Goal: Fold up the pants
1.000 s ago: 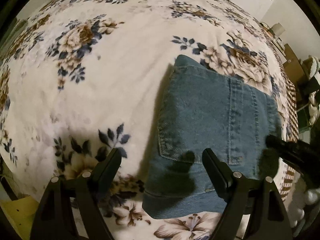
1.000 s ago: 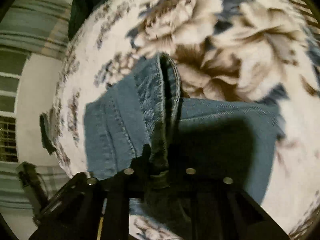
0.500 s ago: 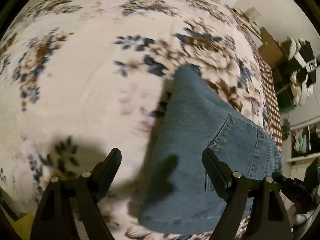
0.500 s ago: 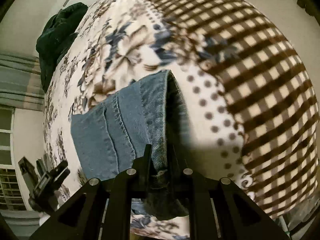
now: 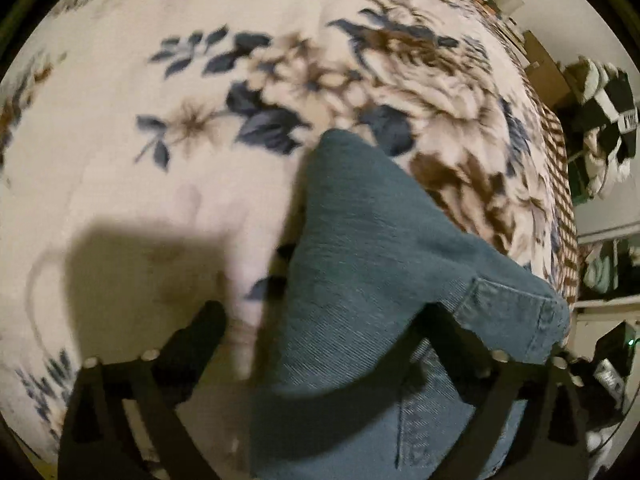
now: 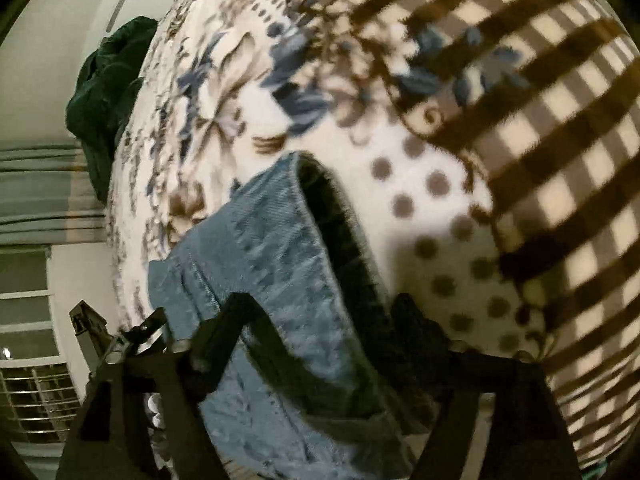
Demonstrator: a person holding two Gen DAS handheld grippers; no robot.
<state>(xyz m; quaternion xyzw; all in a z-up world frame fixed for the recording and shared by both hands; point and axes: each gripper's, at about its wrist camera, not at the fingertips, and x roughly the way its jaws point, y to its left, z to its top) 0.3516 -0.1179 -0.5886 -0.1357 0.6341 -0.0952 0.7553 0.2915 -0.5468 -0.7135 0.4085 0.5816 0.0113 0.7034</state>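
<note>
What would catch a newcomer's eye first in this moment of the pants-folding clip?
The folded blue jeans, lying on the floral blanket and poking up between the spread fingers of the left gripper. In the right wrist view, the blanket's brown checked border fills the upper right, and the right gripper is open around the jeans' edge.

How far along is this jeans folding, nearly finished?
Nearly, it seems. The jeans already lie as a compact folded bundle on the floral blanket. In hand: both grippers are open, the right gripper straddling the bundle's thick edge, the left gripper over its other side. Left: probably a final straighten, or nothing.
</note>
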